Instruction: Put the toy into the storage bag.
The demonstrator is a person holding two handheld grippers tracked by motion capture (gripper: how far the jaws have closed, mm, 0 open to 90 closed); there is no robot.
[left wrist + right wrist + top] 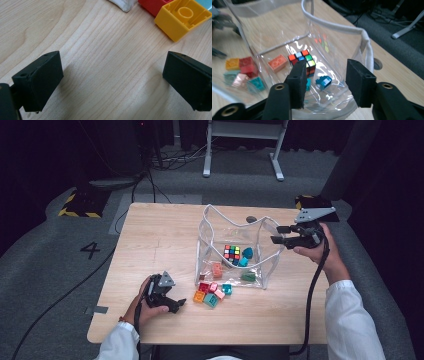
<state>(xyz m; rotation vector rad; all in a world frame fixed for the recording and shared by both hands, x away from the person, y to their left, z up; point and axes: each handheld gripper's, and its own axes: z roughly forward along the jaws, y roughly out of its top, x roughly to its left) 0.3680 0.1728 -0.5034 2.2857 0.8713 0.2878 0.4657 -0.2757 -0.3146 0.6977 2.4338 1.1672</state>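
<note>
Wooden table (150, 235): yellow brick (182, 18) at 1 o'clock of left tongs (112, 80), wide open, empty; right tongs (324, 82) open, empty, straddling clear bag (362, 37) rim.

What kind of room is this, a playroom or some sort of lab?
Probably a lab or recording studio, not a playroom: dark curtains surround one wooden table, cables trail over the grey carpet, and hazard tape marks the floor.

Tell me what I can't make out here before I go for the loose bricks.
- Red brick, left gripper view: cut off by the top edge.
- Blocks beside the clear bag, right gripper view: blurred behind its plastic wall.
- Green piece, high view: too small to identify.
- Right gripper: whether it touches the bag's rim is unclear.
</note>
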